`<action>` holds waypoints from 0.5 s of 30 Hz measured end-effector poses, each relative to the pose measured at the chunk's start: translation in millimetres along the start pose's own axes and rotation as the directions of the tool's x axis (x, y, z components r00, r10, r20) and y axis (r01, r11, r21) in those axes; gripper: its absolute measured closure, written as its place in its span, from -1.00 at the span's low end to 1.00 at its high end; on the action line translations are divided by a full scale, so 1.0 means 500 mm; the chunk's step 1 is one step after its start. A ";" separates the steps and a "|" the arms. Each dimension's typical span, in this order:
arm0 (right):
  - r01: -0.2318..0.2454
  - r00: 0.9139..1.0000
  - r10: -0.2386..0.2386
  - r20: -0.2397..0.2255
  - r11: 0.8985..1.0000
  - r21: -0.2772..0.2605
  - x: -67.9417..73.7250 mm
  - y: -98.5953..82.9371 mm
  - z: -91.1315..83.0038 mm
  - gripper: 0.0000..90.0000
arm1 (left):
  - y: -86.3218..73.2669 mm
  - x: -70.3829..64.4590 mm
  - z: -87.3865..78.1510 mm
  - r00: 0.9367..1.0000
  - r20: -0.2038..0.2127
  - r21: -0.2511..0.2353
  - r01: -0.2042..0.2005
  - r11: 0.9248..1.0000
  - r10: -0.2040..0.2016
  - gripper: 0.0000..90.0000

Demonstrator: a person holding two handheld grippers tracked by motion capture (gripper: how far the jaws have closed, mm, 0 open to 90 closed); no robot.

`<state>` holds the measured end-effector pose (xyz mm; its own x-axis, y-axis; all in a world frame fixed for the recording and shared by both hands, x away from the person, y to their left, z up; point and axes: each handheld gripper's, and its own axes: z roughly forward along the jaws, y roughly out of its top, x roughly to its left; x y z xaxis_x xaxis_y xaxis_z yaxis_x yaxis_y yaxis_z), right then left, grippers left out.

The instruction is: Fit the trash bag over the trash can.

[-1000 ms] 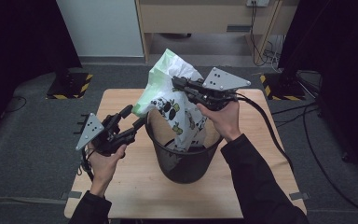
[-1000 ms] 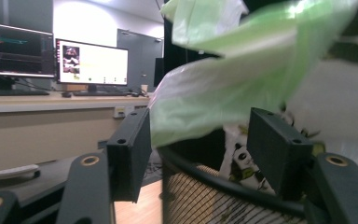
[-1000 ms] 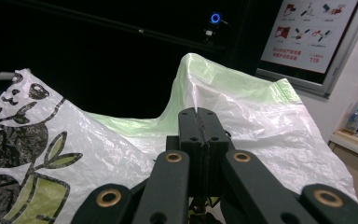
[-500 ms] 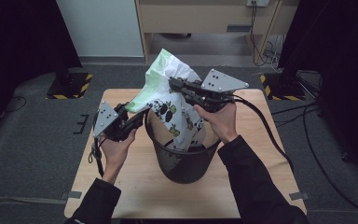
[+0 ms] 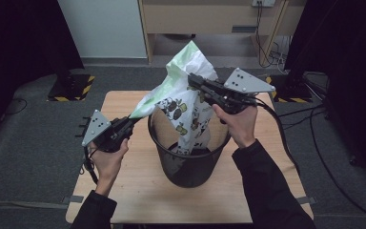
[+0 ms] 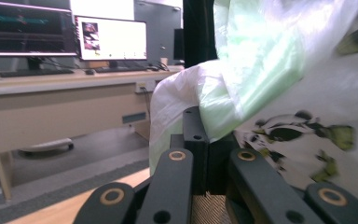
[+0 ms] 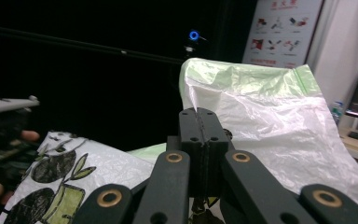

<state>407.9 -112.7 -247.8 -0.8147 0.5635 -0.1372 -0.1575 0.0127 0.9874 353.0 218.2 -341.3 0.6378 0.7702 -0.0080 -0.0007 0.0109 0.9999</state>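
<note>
A black mesh wastebasket [image 5: 186, 164] stands in the middle of the wooden table [image 5: 138, 191]. A white and green plastic bag [image 5: 186, 102] with panda prints hangs partly inside it and rises above its rim. My left gripper [image 5: 136, 119] is shut on the bag's left edge, stretched out past the basket's left rim. My right gripper [image 5: 193, 78] is shut on the bag high above the basket's far side. In the left gripper view the closed jaws [image 6: 200, 126] pinch the bag [image 6: 279, 70]. The right gripper view has the closed jaws [image 7: 199, 123] against the film [image 7: 270, 116].
A wooden desk [image 5: 209, 16] stands behind the table. A yellow-and-black striped stand base [image 5: 69, 88] sits on the floor at the left, and cables [image 5: 305, 124] trail at the right. Monitors [image 6: 109, 39] stand on a desk in the left gripper view.
My left gripper moved in to the bag's left edge, then drew back to the left with it, stretching the bag out over the basket. The right gripper barely moved.
</note>
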 end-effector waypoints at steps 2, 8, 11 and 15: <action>-0.004 1.000 0.004 0.008 1.000 0.000 -0.005 -0.003 -0.010 1.00 | 0.002 -0.011 -0.008 1.000 0.022 0.012 -0.007 1.000 0.006 0.96; -0.004 1.000 0.004 0.026 1.000 -0.015 -0.019 -0.022 -0.063 1.00 | 0.006 -0.066 -0.015 0.994 0.101 0.039 -0.031 0.999 0.027 0.96; -0.019 0.999 0.021 0.039 0.999 -0.041 -0.028 -0.032 -0.096 1.00 | 0.007 -0.095 -0.021 0.989 0.145 0.061 -0.033 0.998 0.023 0.93; -0.025 0.999 0.027 0.041 0.998 -0.054 -0.031 -0.042 -0.118 1.00 | 0.003 -0.109 -0.027 0.986 0.166 0.074 -0.029 0.997 0.016 0.89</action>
<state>390.9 -170.5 -270.9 -0.7949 0.5972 -0.1070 -0.1669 -0.0458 0.9849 307.6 184.9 -339.7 0.7570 0.6533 0.0096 0.0379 -0.0585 0.9976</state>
